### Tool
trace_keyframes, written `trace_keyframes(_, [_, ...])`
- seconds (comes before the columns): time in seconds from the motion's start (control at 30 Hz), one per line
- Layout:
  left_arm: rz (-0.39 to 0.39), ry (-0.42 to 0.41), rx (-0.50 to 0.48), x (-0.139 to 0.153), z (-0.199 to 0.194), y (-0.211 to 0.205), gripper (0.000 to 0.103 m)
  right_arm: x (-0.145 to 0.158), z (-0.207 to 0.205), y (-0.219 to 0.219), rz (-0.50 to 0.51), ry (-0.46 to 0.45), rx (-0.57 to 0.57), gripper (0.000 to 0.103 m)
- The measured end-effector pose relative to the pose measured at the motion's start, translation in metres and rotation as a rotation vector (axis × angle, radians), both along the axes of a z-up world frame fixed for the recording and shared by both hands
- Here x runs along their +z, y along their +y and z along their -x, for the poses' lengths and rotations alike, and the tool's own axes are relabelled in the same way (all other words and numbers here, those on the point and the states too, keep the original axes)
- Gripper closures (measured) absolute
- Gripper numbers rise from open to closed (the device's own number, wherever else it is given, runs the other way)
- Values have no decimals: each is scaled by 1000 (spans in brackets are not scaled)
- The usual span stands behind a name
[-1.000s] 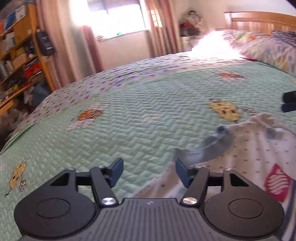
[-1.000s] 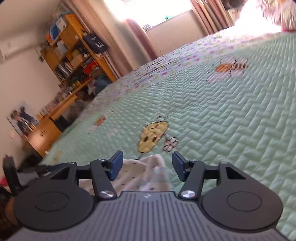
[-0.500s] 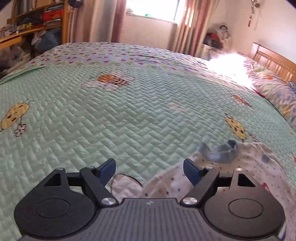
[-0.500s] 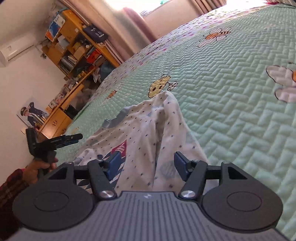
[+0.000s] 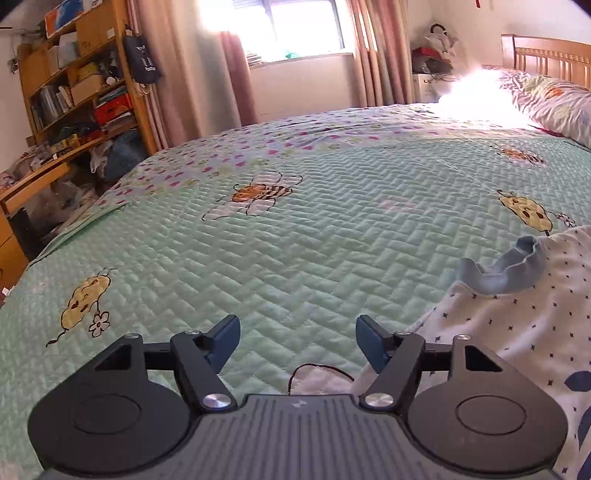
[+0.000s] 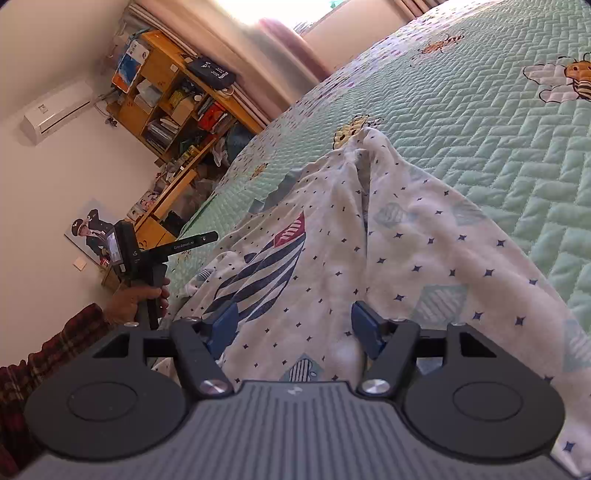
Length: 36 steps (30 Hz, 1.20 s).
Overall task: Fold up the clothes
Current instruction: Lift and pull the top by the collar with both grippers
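A white child's top (image 6: 406, 251) with small dark dots, a striped print and a pale blue collar (image 5: 498, 269) lies crumpled on the green quilted bedspread (image 5: 295, 240). My right gripper (image 6: 294, 328) hovers low over the near part of the top; its jaws are opening, with a fold of fabric lying between the pads, not pinched. My left gripper (image 5: 297, 339) sits just left of the top (image 5: 517, 332), over bare quilt; its jaws are closing on nothing. In the right wrist view a hand (image 6: 136, 299) holds the left gripper (image 6: 199, 240) beside the top's left edge.
Wooden shelves (image 5: 74, 92) packed with books and boxes stand off the bed's left side, with a desk below. Curtains and a bright window (image 5: 295, 33) lie beyond the far edge. A pillow (image 5: 554, 103) and headboard are at the far right. Open quilt stretches ahead.
The right gripper drew back along the top, so most of the garment now lies ahead of it. The left gripper slid left off the fabric onto bare quilt, and its jaws narrowed.
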<state>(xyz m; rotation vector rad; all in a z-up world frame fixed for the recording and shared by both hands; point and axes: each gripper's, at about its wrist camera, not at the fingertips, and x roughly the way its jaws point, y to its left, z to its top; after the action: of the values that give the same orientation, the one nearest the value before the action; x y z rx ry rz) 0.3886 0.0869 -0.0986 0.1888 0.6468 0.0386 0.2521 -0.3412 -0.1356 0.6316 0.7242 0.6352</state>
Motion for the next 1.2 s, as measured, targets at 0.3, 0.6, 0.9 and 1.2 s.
trace_keyframes(0.3, [-126,77,-201,-18,17,-35,37,-6,10,-2,6,-16,-3,33])
trace_keyframes(0.6, [-69,156,-329,-20,10,-41,95,-6,15,-1,24,-30,-3,33])
trace_keyframes(0.9, [-100,117,-285,-18,13,-42,96,-6,17,-2,23,-40,-1,33])
trace_keyframes(1.2, [-295,144,-179,-24,-26,-21,96,-6,19,-2,29,-48,-3,33])
